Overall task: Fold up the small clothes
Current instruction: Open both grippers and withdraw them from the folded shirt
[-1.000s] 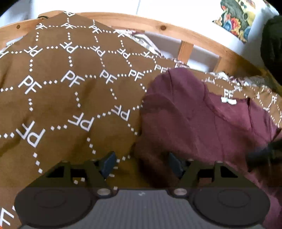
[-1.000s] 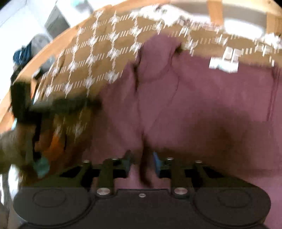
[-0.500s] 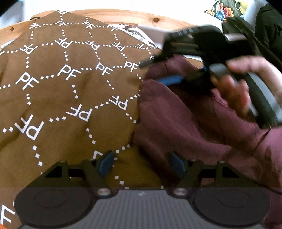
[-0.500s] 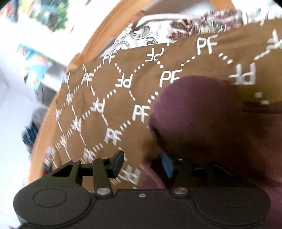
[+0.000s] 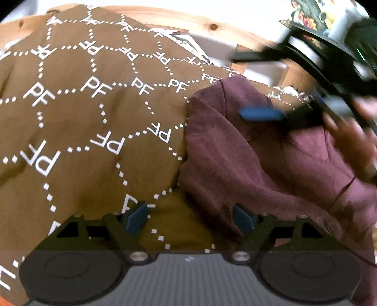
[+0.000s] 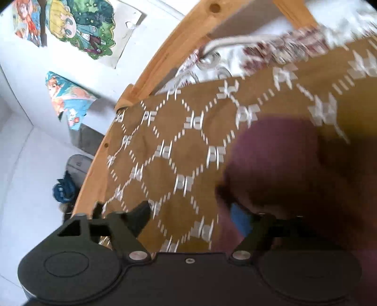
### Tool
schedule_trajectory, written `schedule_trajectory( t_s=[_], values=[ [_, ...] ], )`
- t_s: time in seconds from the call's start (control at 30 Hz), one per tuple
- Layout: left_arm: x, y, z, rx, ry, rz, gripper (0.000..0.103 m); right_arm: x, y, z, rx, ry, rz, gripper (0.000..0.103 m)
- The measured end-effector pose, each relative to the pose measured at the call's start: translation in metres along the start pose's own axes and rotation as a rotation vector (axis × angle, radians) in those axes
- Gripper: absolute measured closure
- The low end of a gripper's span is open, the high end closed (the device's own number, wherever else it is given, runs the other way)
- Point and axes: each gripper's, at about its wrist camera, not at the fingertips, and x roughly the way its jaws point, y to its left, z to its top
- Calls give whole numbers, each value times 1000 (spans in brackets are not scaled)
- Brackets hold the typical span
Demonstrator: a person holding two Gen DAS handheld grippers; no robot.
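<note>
A maroon garment (image 5: 247, 160) lies on a brown blanket (image 5: 82, 122) printed with white "PF" letters. My left gripper (image 5: 190, 219) is open and empty, low over the garment's left edge where it meets the blanket. My right gripper (image 6: 190, 217) is open; its right blue pad sits at the garment's folded edge (image 6: 278, 164). In the left wrist view the right gripper (image 5: 254, 87) hovers above the garment's upper part, blurred, with the hand behind it.
A wooden bed frame (image 5: 179, 21) curves along the far edge, also in the right wrist view (image 6: 165, 61). A patterned white sheet (image 6: 235, 58) shows under the blanket. Posters (image 6: 77, 26) hang on the white wall. Dark items (image 6: 63, 190) lie on the floor.
My right gripper has opened, let go of the maroon fabric and lifted away toward the upper right. The sleeve fold now lies on the garment. The left gripper stayed open and nearly still.
</note>
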Motion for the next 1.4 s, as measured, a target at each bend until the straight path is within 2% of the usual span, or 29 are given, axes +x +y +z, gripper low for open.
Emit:
schedule_trajectory(
  t_s=[0.1,0.2,0.27,0.43,0.53,0.57,0.67,0.8,0.93,1.1,1.27,1.4],
  values=[
    [-1,2,0,0,4,11,20,-19,-18,-30,125,24,44,17],
    [-4,-2,0,3,13,40,20,-32,-30,-52,107,20,-46,12],
    [-6,-3,-1,9,22,49,15,-43,-41,-63,103,13,-123,12],
    [-11,-10,-5,23,69,57,8,-92,-66,-92,223,-59,-111,8],
    [-22,-12,-9,-4,95,32,5,-129,-56,-115,166,-104,-149,5],
    [-26,-13,-11,-3,106,11,4,-140,-52,-122,145,-115,-158,1],
    [-42,-13,-19,5,124,-96,3,-178,-36,-150,62,-136,-229,1],
    [-73,-21,-32,79,122,-162,2,-223,-23,-189,-40,-109,-328,1],
    [-99,-41,-58,172,138,-147,0,-256,-20,-229,-54,-88,-368,0],
    [-131,-76,-91,348,87,-101,0,-289,-13,-280,-57,-104,-411,0],
    [-157,-105,-111,474,62,-122,0,-302,0,-339,-201,-46,-573,1],
    [-162,-119,-120,500,81,-130,0,-306,16,-380,-372,-14,-718,1]
  ],
)
